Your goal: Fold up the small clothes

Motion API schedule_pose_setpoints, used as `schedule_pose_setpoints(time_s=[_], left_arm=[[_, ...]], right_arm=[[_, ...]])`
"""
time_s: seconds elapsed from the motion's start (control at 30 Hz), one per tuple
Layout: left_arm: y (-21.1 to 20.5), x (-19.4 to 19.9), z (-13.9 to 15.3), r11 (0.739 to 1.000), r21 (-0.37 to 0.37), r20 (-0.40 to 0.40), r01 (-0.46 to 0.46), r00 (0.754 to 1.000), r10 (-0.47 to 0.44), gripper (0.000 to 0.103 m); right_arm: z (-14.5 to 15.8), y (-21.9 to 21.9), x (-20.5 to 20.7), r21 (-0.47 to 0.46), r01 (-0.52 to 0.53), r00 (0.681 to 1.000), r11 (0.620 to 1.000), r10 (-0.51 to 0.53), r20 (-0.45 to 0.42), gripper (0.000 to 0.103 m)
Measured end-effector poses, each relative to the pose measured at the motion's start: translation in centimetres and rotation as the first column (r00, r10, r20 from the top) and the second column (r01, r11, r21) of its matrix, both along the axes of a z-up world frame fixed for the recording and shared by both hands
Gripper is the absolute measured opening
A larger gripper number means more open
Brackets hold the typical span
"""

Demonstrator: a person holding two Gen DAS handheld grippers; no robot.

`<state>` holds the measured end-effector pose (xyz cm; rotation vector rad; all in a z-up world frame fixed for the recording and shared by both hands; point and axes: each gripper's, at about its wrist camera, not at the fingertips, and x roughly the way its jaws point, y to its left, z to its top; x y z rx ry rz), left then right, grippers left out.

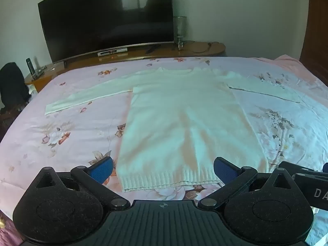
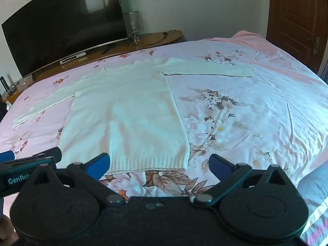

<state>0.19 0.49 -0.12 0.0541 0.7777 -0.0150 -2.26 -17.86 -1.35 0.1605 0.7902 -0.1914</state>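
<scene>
We see a bed under a pink floral sheet filling most of both views, with a white knit sweater spread flat on it, both sleeves stretched out sideways, ribbed hem nearest us, collar toward the far edge. Beyond the bed, a large dark TV stands on a long wooden table against the wall; under the screen we spot a slim silver set-top box. A brown wooden door shows at far right in the right wrist view. A glass-shaded lamp stands on the table beside the TV, with a thin cable looped next to it. At the table's left end, a dark bottle. The left tongs are spread wide, blue pads either side of the sweater's hem, hovering just short of it, nothing gripped. The right tongs are wide too, gripping nothing, at the hem's right corner, left pad over the hem's edge, right pad over bare sheet. The two tools sit close side by side, each in view at the edge of the other's camera.
</scene>
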Motion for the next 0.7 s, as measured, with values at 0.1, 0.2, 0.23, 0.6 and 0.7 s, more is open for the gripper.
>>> schedule_pose_setpoints(time_s=[0.1,0.2,0.23,0.6,0.7], left_arm=[[0.4,0.1,-0.3,1.000,0.000,0.006,-0.001,1.000,0.001,0.103],[-0.5,-0.2,-0.2,1.000,0.026,0.012,-0.009,1.000,0.009,0.103],[-0.4,-0.3,-0.3,1.000,0.022,0.014,-0.008,1.000,0.008,0.103],[-0.3,0.4,-0.3,1.000,0.015,-0.012,-0.010,1.000,0.011,0.103],[-0.3,0.6,-0.2,1.000,0.010,-0.015,-0.014,1.000,0.014,0.103]], right_arm=[[0.0,0.0,0.1,-0.006,0.003,1.000,1.000,-0.003,-0.012,0.103],[0.3,-0.9,0.0,0.004,0.007,1.000,1.000,-0.007,-0.007,0.103],[0.0,-1.3,0.1,0.008,0.009,1.000,1.000,-0.009,-0.007,0.103],[-0.5,-1.6,0.5,0.004,0.016,1.000,1.000,-0.016,-0.002,0.103],[-0.5,-1.7,0.7,0.007,0.011,1.000,1.000,-0.011,-0.006,0.103]])
